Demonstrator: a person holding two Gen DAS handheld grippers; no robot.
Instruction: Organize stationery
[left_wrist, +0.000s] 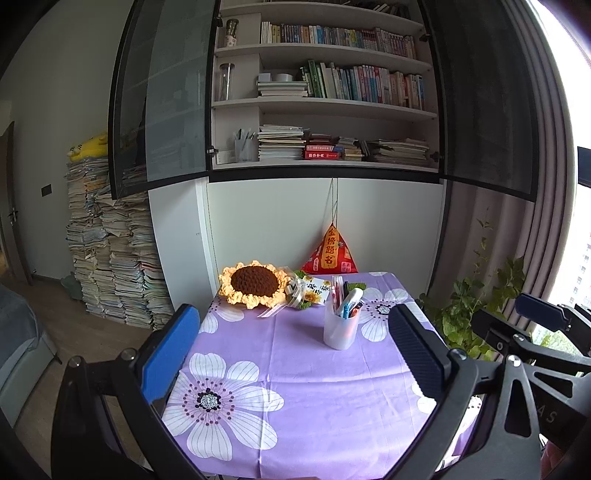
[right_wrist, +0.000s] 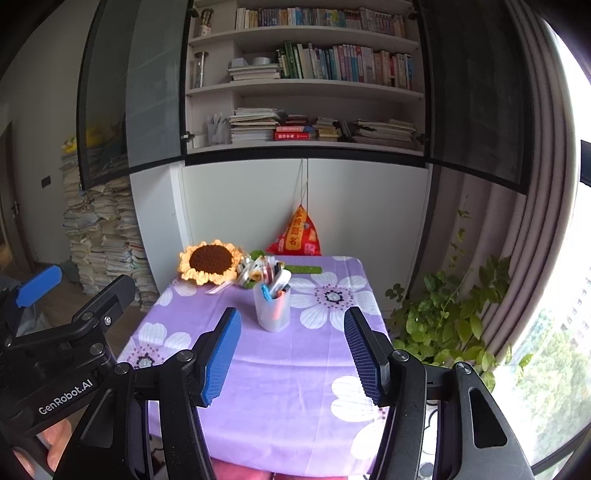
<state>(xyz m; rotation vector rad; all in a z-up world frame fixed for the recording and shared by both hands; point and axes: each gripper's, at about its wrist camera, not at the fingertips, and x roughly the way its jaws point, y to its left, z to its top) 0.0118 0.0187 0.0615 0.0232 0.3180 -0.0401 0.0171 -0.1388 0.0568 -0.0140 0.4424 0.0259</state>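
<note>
A translucent white pen cup (left_wrist: 340, 327) full of pens and markers stands on the purple flowered tablecloth (left_wrist: 303, 369), right of centre toward the back; it also shows in the right wrist view (right_wrist: 272, 309). My left gripper (left_wrist: 291, 354) is open and empty, held above the table's front half, short of the cup. My right gripper (right_wrist: 291, 356) is open and empty, also above the table's front, with the cup beyond and between its fingers. The right gripper shows at the right edge of the left wrist view (left_wrist: 517, 325).
A crocheted sunflower (left_wrist: 255, 284) and a small card bouquet (left_wrist: 314, 293) lie at the table's back left. A red pyramid pouch (left_wrist: 330, 253) hangs at the back. A bookshelf (left_wrist: 325, 85) is above, paper stacks (left_wrist: 110, 251) left, a plant (left_wrist: 480, 306) right.
</note>
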